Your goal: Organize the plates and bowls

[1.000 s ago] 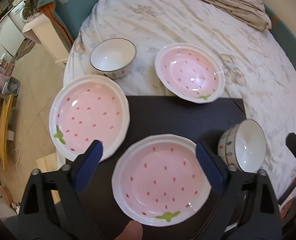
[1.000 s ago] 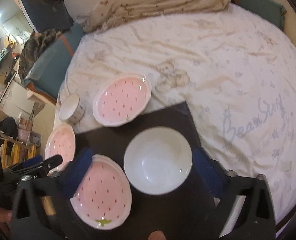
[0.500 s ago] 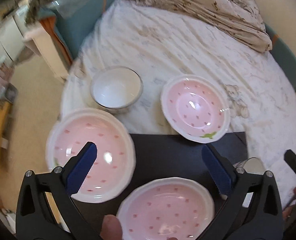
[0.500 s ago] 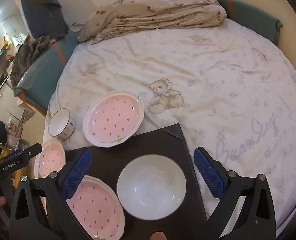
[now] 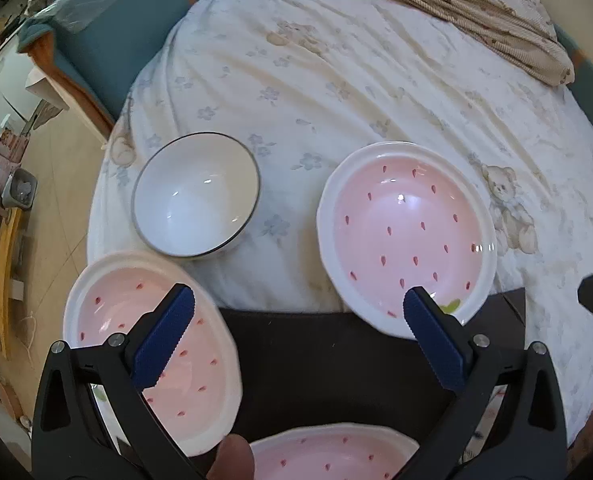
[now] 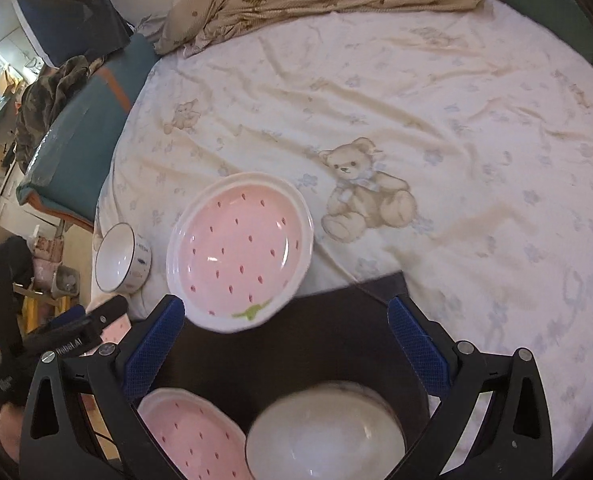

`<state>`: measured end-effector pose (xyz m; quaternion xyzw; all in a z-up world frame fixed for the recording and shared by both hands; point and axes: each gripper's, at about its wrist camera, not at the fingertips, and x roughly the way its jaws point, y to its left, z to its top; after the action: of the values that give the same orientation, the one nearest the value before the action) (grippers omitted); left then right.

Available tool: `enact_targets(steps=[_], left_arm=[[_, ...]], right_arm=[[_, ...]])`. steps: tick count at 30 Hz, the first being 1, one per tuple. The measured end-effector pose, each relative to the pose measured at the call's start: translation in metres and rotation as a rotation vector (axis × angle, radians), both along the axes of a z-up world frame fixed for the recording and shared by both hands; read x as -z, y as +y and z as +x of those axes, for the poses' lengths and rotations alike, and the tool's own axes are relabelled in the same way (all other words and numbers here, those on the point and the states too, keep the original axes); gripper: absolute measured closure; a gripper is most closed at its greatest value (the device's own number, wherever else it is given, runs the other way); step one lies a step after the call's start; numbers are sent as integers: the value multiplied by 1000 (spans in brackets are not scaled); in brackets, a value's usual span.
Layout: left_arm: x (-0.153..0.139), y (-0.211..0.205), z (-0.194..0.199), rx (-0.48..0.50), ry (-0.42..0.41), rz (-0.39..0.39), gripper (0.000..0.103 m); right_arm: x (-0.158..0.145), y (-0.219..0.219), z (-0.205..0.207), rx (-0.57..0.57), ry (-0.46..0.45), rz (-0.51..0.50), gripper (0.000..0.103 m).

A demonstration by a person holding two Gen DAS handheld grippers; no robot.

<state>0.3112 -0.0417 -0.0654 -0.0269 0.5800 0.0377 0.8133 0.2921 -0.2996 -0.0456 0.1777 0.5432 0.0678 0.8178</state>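
Overhead, bear-print bedsheet under dishes

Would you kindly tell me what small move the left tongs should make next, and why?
Probably ease the open left tongs toward the near rim of the pink strawberry-patterned plate lying half on the bedsheet; nothing sits between the blue pads, and that plate lies just ahead.

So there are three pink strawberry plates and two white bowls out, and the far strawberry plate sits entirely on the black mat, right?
Not quite. The far strawberry plate lies mostly on the bedsheet, with only its near edge overlapping the black mat, as the right wrist view shows. The count of three pink plates and two white bowls is right.
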Motion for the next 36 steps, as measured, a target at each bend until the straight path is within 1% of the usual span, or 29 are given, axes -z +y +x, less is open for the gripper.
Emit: enact_targets(steps=[2, 4, 6, 7, 8, 9, 10, 11, 12, 13, 15, 17, 18, 19, 20, 22, 24, 25, 32, 36], left_arm=[[7, -5, 8, 3, 15, 1, 0], [13, -8, 16, -4, 27, -2, 0], [19, -10, 23, -13, 40, 2, 0], [23, -10, 27, -12, 50, -14, 1], [28, -11, 30, -5, 62, -45, 2], [30, -12, 32, -3, 68, -48, 3], [33, -13, 33, -4, 72, -34, 3], [35, -14, 34, -6, 73, -27, 3], [38, -15, 35, -7, 75, -28, 3], [40, -16, 36, -9, 78, -34, 3], [45, -18, 37, -16, 88, -40, 3], [47, -20, 37, -20, 89, -40, 3], [47, -21, 37, -18, 86, -37, 3], [48, -22, 37, -14, 83, -30, 3], [48, -23, 36, -10, 81, -20, 3], [48, -25, 36, -4, 78, -4, 3], [50, -24, 35, -5, 82, 4, 3], [51, -24, 34, -9, 85, 6, 3], [48, -22, 30, -14, 92, 4, 3], [51, -22, 30, -10, 110, 0, 3]], right_arm=[[8, -2, 13, -11, 23, 27, 0], [21, -7, 29, -26, 66, 79, 4], [37, -13, 43, -37, 117, 140, 14], [42, -15, 47, -34, 128, 152, 19], [50, -18, 52, -28, 146, 162, 22], [59, -20, 56, -23, 170, 170, 29], [73, -24, 61, -11, 225, 177, 33], [81, -26, 63, -3, 258, 194, 41], [92, -29, 66, 11, 292, 234, 49], [101, -31, 68, 16, 320, 271, 51], [112, -31, 72, 12, 338, 294, 57], [123, -28, 75, 14, 365, 326, 57], [130, -25, 77, 13, 384, 366, 57], [132, -22, 79, 5, 392, 372, 57], [134, -16, 82, -14, 394, 352, 59], [136, -10, 84, -39, 395, 342, 72], [141, -6, 82, -40, 404, 314, 88], [143, -5, 82, -39, 399, 287, 90], [133, 0, 76, -78, 365, 244, 92], [127, -12, 71, -83, 364, 233, 92]])
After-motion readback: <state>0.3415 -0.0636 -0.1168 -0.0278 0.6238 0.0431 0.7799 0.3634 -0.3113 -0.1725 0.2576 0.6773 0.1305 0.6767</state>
